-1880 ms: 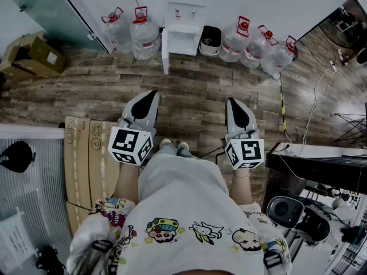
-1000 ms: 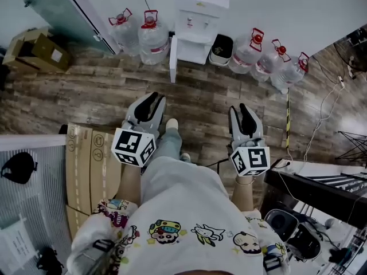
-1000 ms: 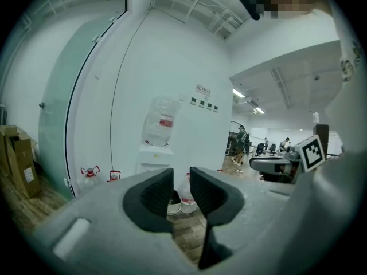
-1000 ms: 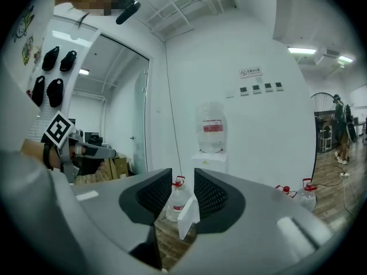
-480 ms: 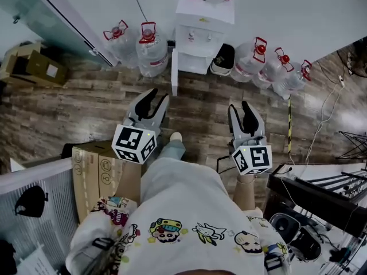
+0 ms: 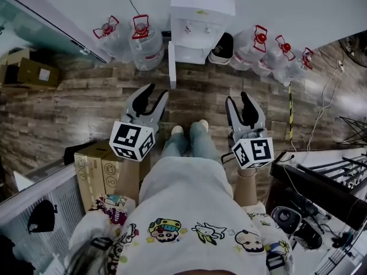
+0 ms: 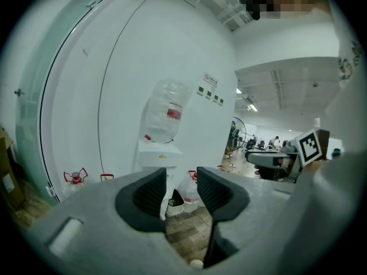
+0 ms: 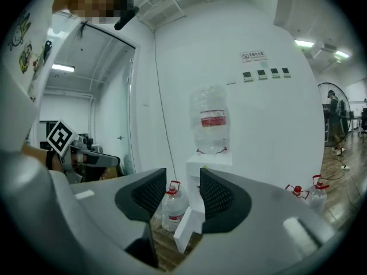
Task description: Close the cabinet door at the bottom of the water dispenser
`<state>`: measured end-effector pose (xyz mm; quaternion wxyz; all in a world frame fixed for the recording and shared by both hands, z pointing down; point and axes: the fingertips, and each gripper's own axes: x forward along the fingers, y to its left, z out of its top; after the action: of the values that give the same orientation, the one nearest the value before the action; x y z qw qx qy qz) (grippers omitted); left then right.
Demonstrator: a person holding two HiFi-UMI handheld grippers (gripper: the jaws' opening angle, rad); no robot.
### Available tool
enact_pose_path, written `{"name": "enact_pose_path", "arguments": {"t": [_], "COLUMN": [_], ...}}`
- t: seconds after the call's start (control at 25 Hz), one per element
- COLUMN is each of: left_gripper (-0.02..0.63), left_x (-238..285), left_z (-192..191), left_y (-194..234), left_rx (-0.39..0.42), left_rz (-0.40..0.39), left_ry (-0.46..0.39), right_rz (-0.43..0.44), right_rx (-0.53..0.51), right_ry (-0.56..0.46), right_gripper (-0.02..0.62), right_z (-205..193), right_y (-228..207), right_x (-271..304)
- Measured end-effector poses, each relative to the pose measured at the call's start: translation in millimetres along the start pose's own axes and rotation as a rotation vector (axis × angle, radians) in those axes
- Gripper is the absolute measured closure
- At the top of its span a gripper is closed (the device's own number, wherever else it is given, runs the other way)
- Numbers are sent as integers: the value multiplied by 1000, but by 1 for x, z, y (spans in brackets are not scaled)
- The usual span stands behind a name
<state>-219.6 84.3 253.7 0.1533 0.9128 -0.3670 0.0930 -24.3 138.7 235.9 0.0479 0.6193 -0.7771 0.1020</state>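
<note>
Standing on wood-plank floor (image 6: 74,105), water dispenser (image 6: 202,17) backs white wall (image 6: 298,4).

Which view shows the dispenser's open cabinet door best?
Right gripper view: the cabinet door shows its swung-out face. Head view gives only its top edge; left gripper view, just a sliver.

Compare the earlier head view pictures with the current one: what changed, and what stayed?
The person has walked closer to the water dispenser. The jaws of the left gripper and right gripper, nearly together before, are opening, with nothing between them. The cabinet door stays open.
</note>
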Motion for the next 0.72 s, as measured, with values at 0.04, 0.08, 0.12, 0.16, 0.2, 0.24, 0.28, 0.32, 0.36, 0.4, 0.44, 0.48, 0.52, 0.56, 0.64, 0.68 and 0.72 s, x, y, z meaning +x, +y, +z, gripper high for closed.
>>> {"name": "enact_pose_path", "arguments": {"t": [0.04, 0.08, 0.12, 0.16, 0.2, 0.24, 0.28, 0.32, 0.36, 0.4, 0.44, 0.48, 0.52, 0.56, 0.64, 0.68, 0.72], "left_gripper": [445, 445, 443, 443, 443, 443, 443, 443, 443, 443, 443, 443, 443, 443, 443, 443, 443], "left_x": [3, 7, 11, 16, 21, 27, 33, 40, 47, 55, 63, 73, 83, 93, 114, 124, 132], "left_z": [-2, -4, -5, -6, -7, -7, -7, -6, -4, -1, 4, 9, 15, 22, 34, 40, 44], "left_y": [2, 3, 6, 8, 11, 14, 16, 18, 20, 22, 23, 25, 28, 30, 35, 36, 37], "left_rx": [-4, -7, -11, -15, -19, -22, -26, -29, -31, -33, -33, -33, -33, -33, -34, -35, -36], "left_rz": [0, 3, 7, 14, 21, 30, 41, 51, 61, 69, 78, 86, 94, 102, 116, 123, 131], "left_ry": [8, 15, 19, 21, 23, 25, 26, 26, 25, 22, 19, 14, 9, 3, -10, -16, -22], "right_rz": [2, 4, 8, 12, 17, 23, 31, 40, 49, 58, 66, 77, 88, 100, 121, 131, 141], "right_rx": [4, 7, 9, 11, 14, 16, 18, 18, 17, 14, 13, 12, 12, 9, 0, -6, -11], "right_ry": [8, 14, 19, 22, 24, 26, 27, 28, 27, 27, 27, 27, 28, 28, 27, 26, 24], "right_gripper": [419, 417, 417, 417, 417, 417, 417, 416, 416, 416, 416, 416, 416, 416, 416, 416, 416], "right_z": [-2, -4, -5, -6, -8, -9, -9, -8, -6, -3, 0, 3, 7, 11, 19, 23, 27], "right_y": [-2, -5, -8, -11, -16, -21, -26, -31, -37, -44, -50, -57, -64, -71, -85, -92, -98], "right_x": [3, 8, 13, 18, 24, 31, 37, 44, 51, 58, 66, 74, 83, 93, 111, 120, 128]}}
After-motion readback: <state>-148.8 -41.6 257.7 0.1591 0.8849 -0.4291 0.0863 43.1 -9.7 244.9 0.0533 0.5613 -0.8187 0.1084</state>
